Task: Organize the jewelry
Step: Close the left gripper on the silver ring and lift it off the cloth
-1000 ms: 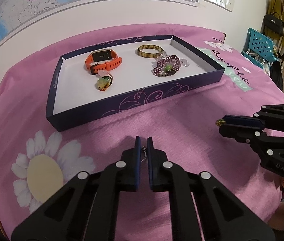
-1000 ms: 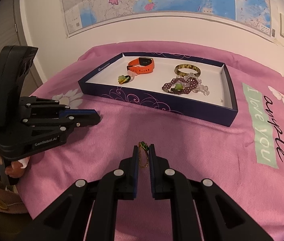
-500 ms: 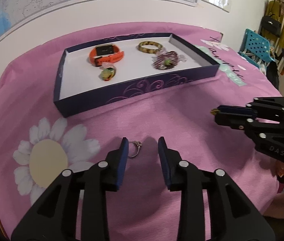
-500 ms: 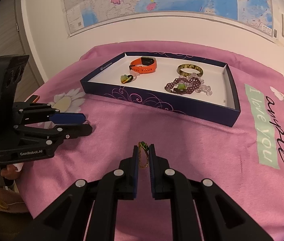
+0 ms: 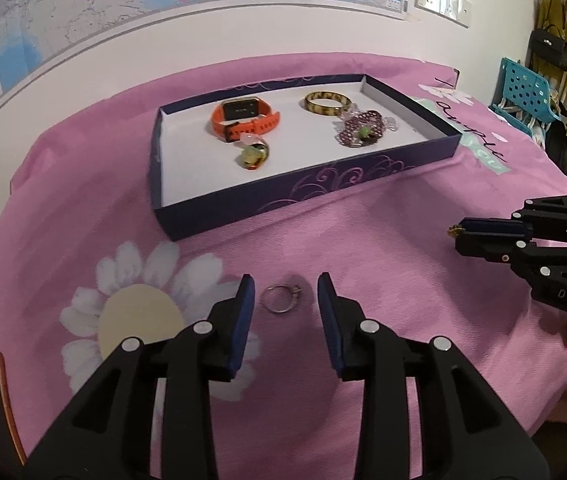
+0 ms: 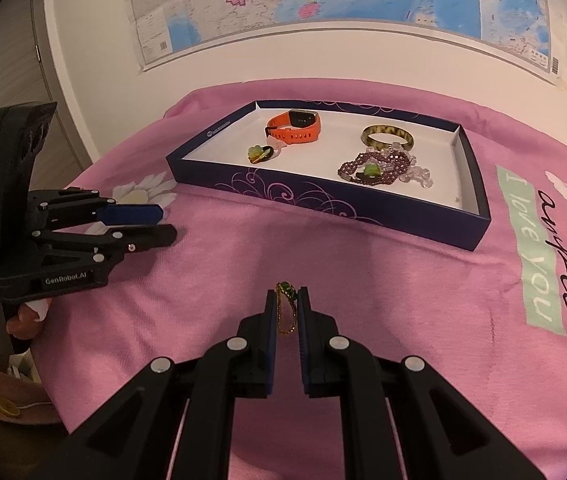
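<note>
Pink flowered cloth fills the near ground, and on it lies a thin silver ring, loose between the blue pads of the left gripper. Those jaws are opening, and neither pad touches the ring. Over to the right, the right gripper is clamped on a fine gold chain with a green charm; the charm peeks out above the pad tips, the chain's lower loop hangs in the gap, and the rest is hidden between the pads. Only fingertips of the person's hand show under the left gripper's black body.

Further back, towards the cloth's far edge, sits a shallow navy box with a white floor. Inside, near its far wall: an orange-strapped smartwatch and a brown mottled bangle. Nearer its front wall: a small green-and-gold brooch and a purple bead bracelet, tangled with clear beads that are hard to make out.
</note>
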Demonstrator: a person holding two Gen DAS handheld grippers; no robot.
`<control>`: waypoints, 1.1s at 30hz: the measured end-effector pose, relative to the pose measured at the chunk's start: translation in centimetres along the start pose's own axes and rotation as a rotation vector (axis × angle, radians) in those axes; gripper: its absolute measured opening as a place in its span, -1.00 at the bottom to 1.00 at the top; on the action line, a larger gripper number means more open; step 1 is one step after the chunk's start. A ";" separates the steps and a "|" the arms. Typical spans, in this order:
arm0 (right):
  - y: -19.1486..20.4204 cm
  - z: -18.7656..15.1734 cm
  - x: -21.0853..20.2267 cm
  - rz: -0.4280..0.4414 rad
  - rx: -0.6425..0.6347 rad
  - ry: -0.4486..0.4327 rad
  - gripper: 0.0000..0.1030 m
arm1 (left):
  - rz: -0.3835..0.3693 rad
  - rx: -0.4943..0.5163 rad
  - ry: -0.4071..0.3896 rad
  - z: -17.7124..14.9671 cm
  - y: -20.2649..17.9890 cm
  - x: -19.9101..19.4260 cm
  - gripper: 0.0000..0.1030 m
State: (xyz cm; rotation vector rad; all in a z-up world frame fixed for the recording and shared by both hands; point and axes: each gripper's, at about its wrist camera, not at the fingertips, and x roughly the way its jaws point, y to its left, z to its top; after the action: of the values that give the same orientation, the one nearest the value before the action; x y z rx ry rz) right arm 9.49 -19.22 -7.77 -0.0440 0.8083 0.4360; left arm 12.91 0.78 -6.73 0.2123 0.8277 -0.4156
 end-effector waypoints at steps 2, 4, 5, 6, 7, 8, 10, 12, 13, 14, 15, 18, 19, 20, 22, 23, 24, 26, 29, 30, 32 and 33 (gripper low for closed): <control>0.0 0.0 0.0 0.001 0.000 0.001 -0.84 | 0.005 -0.006 0.013 -0.1 0.3 0.2 -0.33; 0.0 0.0 0.0 0.002 0.000 0.001 -0.84 | 0.005 -0.001 0.036 -0.3 0.3 0.6 -0.35; 0.0 0.0 0.1 0.002 0.000 0.002 -0.84 | 0.005 0.002 0.036 -0.3 0.3 0.7 -0.36; 0.0 0.0 0.1 0.002 0.001 0.002 -0.84 | 0.002 0.007 0.036 -0.3 0.2 0.7 -0.37; 0.0 0.0 0.1 0.003 0.001 0.002 -0.84 | -0.008 0.007 0.041 -0.1 0.1 0.8 -0.37; 0.0 -0.1 0.1 0.003 0.000 0.002 -0.84 | -0.011 0.002 0.043 -0.1 0.2 0.9 -0.37; 0.1 -0.1 0.1 0.003 0.000 0.001 -0.84 | -0.013 -0.003 0.044 0.0 0.1 1.1 -0.48; 0.1 -0.1 0.0 0.003 0.000 0.001 -0.84 | -0.013 -0.005 0.042 0.1 0.0 1.2 -0.58; 0.1 -0.1 0.0 0.004 0.000 0.001 -0.84 | -0.007 -0.005 0.040 0.1 -0.2 1.2 -0.59; 0.1 -0.1 0.0 0.004 0.001 0.001 -0.84 | 0.001 -0.004 0.036 0.1 -0.3 1.2 -0.59; 0.1 -0.1 0.1 0.004 0.002 0.001 -0.84 | 0.006 -0.003 0.034 0.1 -0.4 1.2 -0.59; 0.1 -0.1 0.1 0.004 0.001 0.001 -0.84 | 0.014 -0.007 0.029 0.1 -0.6 1.1 -0.59; 0.1 -0.1 0.1 0.004 0.001 0.000 -0.84 | 0.015 -0.006 0.028 0.1 -0.6 1.0 -0.59; 0.1 -0.1 0.1 0.005 0.001 -0.001 -0.84 | 0.016 -0.005 0.027 0.1 -0.7 1.0 -0.59; 0.1 -0.1 0.0 0.004 0.001 -0.004 -0.84 | 0.008 -0.008 0.022 0.2 -0.7 0.9 -0.60; 0.0 -0.1 0.0 0.004 0.001 -0.005 -0.84 | 0.006 -0.006 0.018 0.2 -0.9 0.8 -0.60; 0.0 -0.1 -0.1 0.002 0.002 -0.006 -0.84 | 0.006 -0.004 0.014 0.3 -1.0 0.7 -0.60; 0.0 0.0 -0.2 0.003 0.004 -0.013 -0.84 | 0.000 -0.004 0.009 0.5 -1.1 0.5 -0.59; -0.1 0.2 -0.4 0.010 0.011 -0.018 -0.84 | -0.008 -0.005 -0.009 0.9 -1.2 0.0 -0.59; -0.2 0.3 -0.5 0.004 0.007 -0.022 -0.84 | -0.010 -0.004 -0.019 1.2 -1.3 -0.2 -0.60; -0.2 0.6 -0.8 0.002 0.007 -0.032 -0.84 | -0.013 -0.003 -0.030 1.5 -1.5 -0.4 -0.59; -0.2 0.7 -0.9 0.000 0.005 -0.037 -0.84 | -0.014 -0.003 -0.037 1.7 -1.6 -0.6 -0.60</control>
State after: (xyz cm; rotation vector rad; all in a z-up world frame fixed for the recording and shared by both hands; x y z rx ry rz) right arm 9.57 -19.61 -6.67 -0.0308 0.7734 0.4336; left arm 13.03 -1.06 -5.17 0.1956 0.7940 -0.4297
